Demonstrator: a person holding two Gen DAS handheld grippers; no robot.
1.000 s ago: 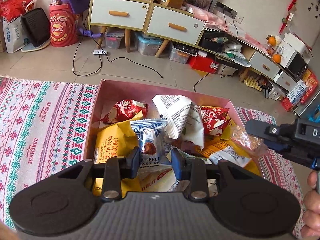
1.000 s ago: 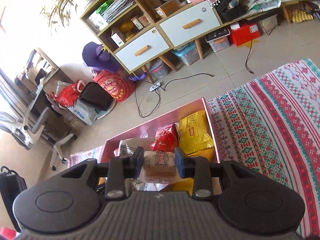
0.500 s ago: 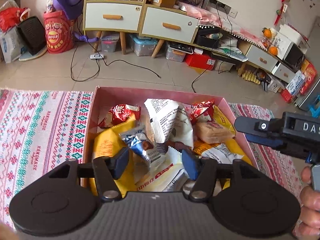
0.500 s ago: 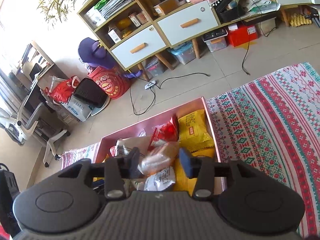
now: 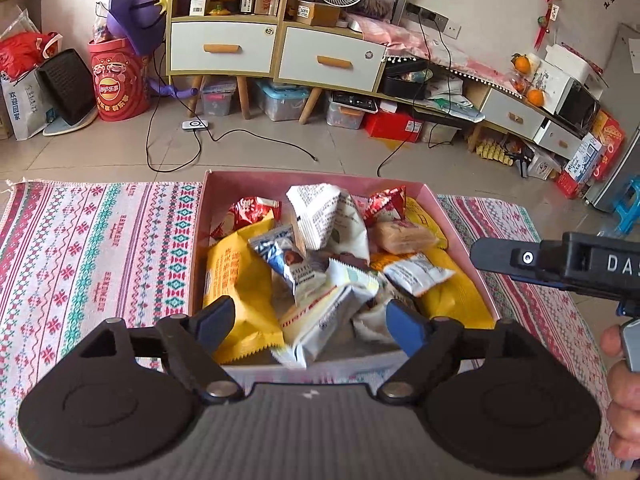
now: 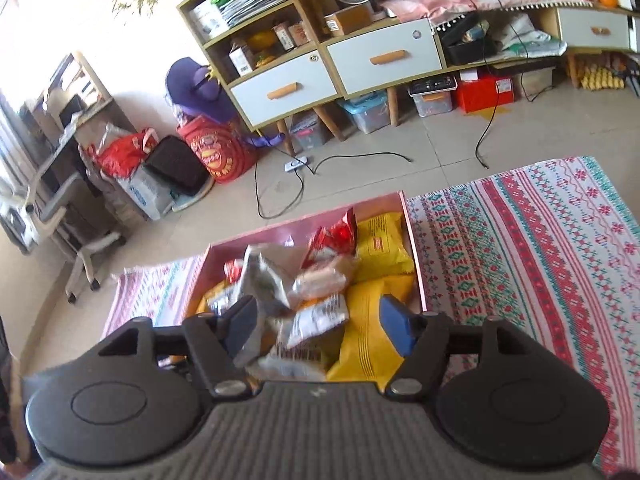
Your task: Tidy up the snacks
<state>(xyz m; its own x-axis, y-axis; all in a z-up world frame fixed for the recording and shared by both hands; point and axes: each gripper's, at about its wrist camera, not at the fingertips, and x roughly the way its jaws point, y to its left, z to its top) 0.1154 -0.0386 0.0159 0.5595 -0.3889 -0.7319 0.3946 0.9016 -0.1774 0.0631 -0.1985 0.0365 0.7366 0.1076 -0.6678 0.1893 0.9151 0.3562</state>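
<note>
A pink box [image 5: 460, 242] on a patterned rug holds several snack packets: yellow bags [image 5: 236, 276], a blue-and-white truffle packet [image 5: 290, 262], white packets [image 5: 328, 220], red packets [image 5: 250, 210] and a clear-wrapped pastry [image 5: 402, 236]. My left gripper [image 5: 310, 322] is open and empty above the box's near edge. My right gripper [image 6: 320, 326] is open and empty over the box [image 6: 414, 248]; the pastry [image 6: 322, 278] lies among the packets beyond its fingers. The right gripper also shows at the right edge of the left wrist view [image 5: 560, 266].
The woven rug [image 5: 92, 248] spreads left and right of the box [image 6: 532, 248]. Beyond it lie tiled floor with loose cables [image 5: 192, 148], a cabinet with drawers [image 5: 276, 52], storage bins, a red snack bucket [image 5: 118, 80] and an office chair [image 6: 72, 216].
Both grippers opened. The left let go of the truffle packet and the right let go of the pastry; both now lie in the box. Both grippers drew back and upward.
</note>
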